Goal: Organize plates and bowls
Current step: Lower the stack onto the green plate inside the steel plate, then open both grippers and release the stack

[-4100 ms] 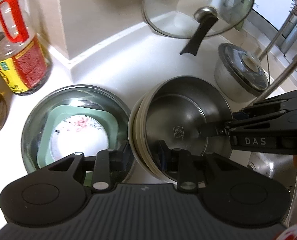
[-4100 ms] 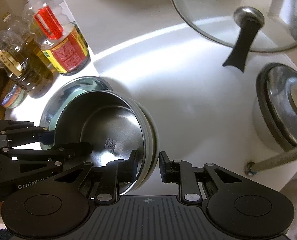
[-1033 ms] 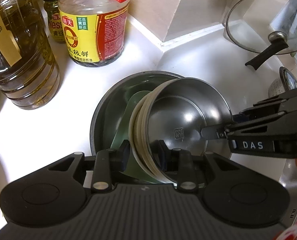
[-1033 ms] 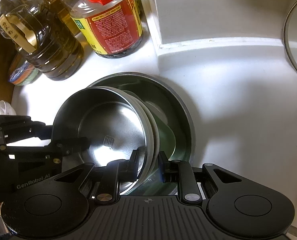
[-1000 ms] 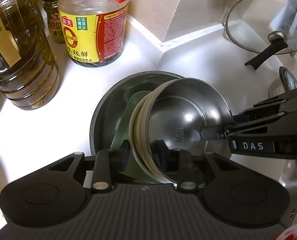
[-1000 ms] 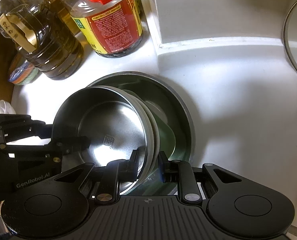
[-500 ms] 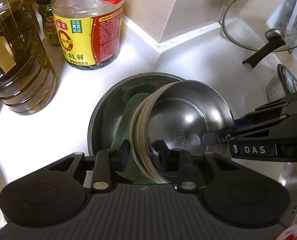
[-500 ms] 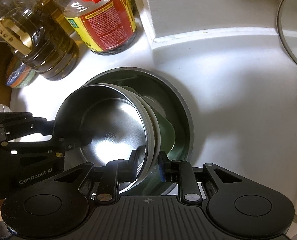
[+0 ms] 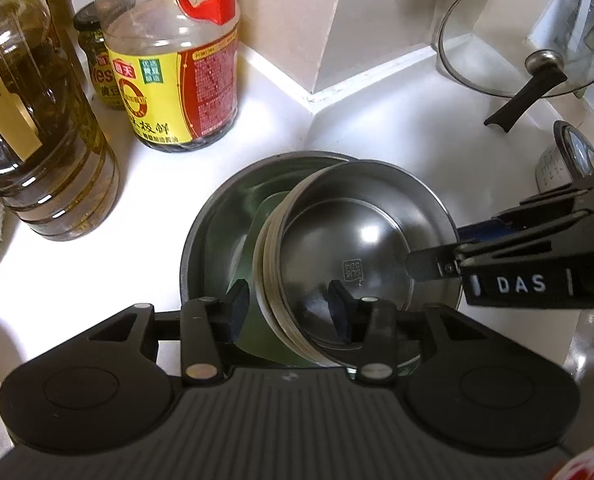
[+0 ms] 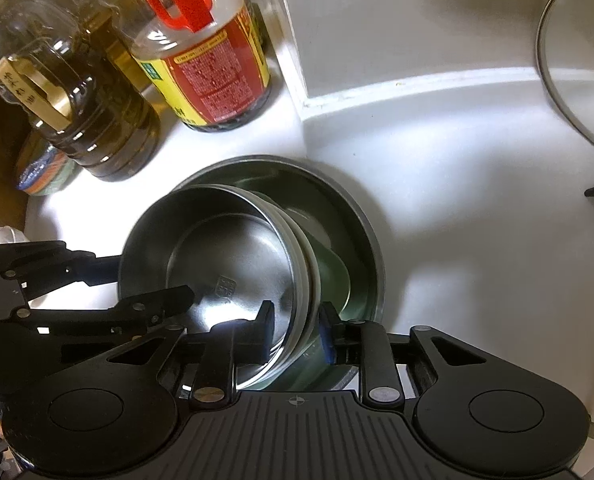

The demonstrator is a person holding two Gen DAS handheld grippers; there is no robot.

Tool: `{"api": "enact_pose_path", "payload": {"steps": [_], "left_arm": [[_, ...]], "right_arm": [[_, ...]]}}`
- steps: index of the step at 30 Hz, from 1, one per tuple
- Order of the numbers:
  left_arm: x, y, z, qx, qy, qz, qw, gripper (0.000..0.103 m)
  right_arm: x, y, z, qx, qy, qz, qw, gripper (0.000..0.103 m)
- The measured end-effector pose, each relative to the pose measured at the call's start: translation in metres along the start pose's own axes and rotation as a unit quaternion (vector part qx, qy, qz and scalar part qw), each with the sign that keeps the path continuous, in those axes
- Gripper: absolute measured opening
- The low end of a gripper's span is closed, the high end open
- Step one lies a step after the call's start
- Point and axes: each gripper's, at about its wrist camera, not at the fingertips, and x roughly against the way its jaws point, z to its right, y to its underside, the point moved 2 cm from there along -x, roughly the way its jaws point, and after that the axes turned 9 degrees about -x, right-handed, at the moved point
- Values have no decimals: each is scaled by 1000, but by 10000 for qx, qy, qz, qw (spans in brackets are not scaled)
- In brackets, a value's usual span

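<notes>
Your counter (image 9: 109, 272) takes up most of both views, white, with the wall corner at the back; against it stand the oil bottle (image 9: 29, 128) and the red-handled sauce bottle (image 9: 177, 68), and both have drawn nearer than they were four seconds ago, when the stack hung over bare counter beside the basin. The basin (image 9: 217, 240), a wide steel one with a green square dish (image 9: 261, 216) lying in it, now sits directly under your load. The stack of bowls (image 9: 337, 256), a steel bowl nested on pale-rimmed ones, is tilted, low edge toward the basin's left side, and over the last second it has dropped further inside the basin rim; whether it touches the green dish yet, you cannot tell from either view. Your left gripper (image 9: 289, 308) is clenched across the stack's near rim, one finger outside, one inside the steel bowl. Your right gripper (image 10: 295, 332) grips the opposite rim the same way. Judgement: the carry is over and the set-down is in hand; next comes levelling the stack onto the dish before either grip lets go. Risk: a tilted release could let the bowls slide against the basin wall.
</notes>
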Motion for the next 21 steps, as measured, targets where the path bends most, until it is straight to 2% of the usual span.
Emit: {"api": "enact_pose_path", "payload": {"steps": [5, 11, 17, 21], "left_arm": [[12, -1, 5, -14, -90, 147, 9999, 42], [43, 1, 17, -112, -403, 620, 9972, 49], [81, 21, 39, -257, -835, 1230, 9886, 61], [98, 47, 52, -298, -1061, 1462, 9831, 61]], "right_arm": [[16, 9, -3, 33, -114, 258, 9996, 45], [45, 28, 0, 31, -363, 789, 9962, 55], [76, 65, 13, -45, -558, 1460, 9877, 58], [88, 99, 25, -95, -626, 1844, 9808, 59]]}}
